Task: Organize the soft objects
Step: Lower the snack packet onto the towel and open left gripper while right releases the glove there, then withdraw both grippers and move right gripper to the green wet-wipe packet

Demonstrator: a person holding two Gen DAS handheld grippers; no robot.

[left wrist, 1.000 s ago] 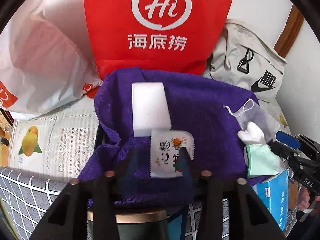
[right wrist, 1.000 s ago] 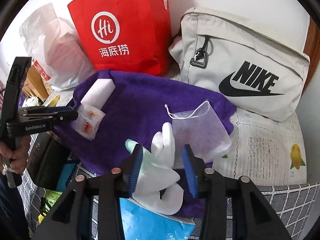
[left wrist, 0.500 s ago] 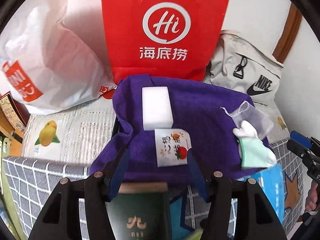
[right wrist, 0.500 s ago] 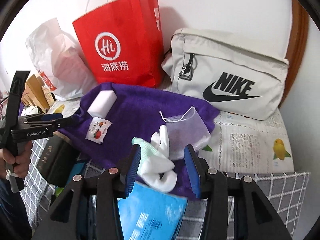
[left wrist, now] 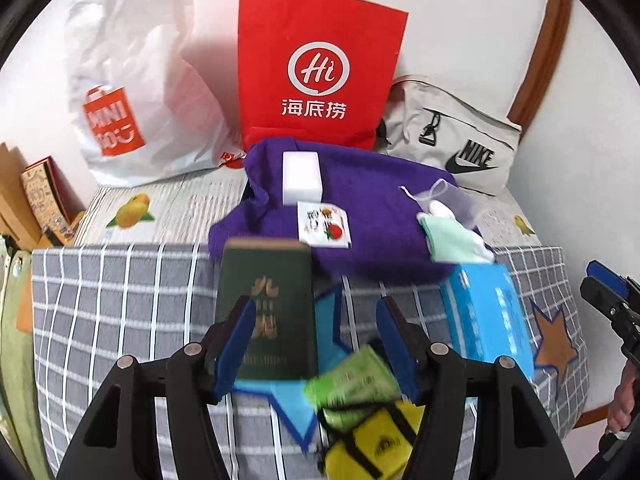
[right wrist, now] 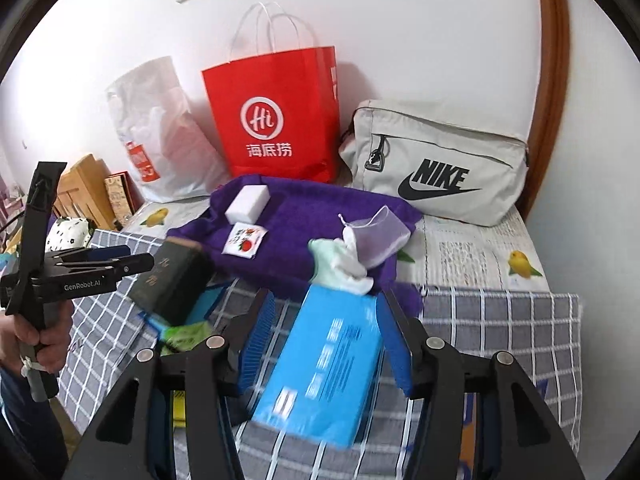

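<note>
Both claws stand parted with nothing pinched between the pads, and their jaws have just been opening. Left gripper (left wrist: 316,336) hangs over the near edge of the grey checked cloth (left wrist: 120,280); a dark green box (left wrist: 266,304) and green sachets (left wrist: 352,380) lie below its fingers, not gripped. Right gripper (right wrist: 326,334) hangs over a blue tissue pack (right wrist: 324,356), which shows between its blue pads without being pressed.

Soft objects lie farther back on the purple towel (right wrist: 296,216), spread at the middle of the surface:
- white sponge block (left wrist: 301,178), on the far left part of the towel;
- printed sachet (left wrist: 323,230), just near of the sponge;
- mesh drawstring pouch (right wrist: 378,234), at the towel's right side;
- white and mint gloves (right wrist: 340,266), touching the pouch, at the towel's near right edge, just beyond the tissue pack.

Against the far wall stand a white plastic bag (left wrist: 136,100), a red paper bag (left wrist: 316,72) and a grey Nike bag (right wrist: 436,164), left to right.
</note>
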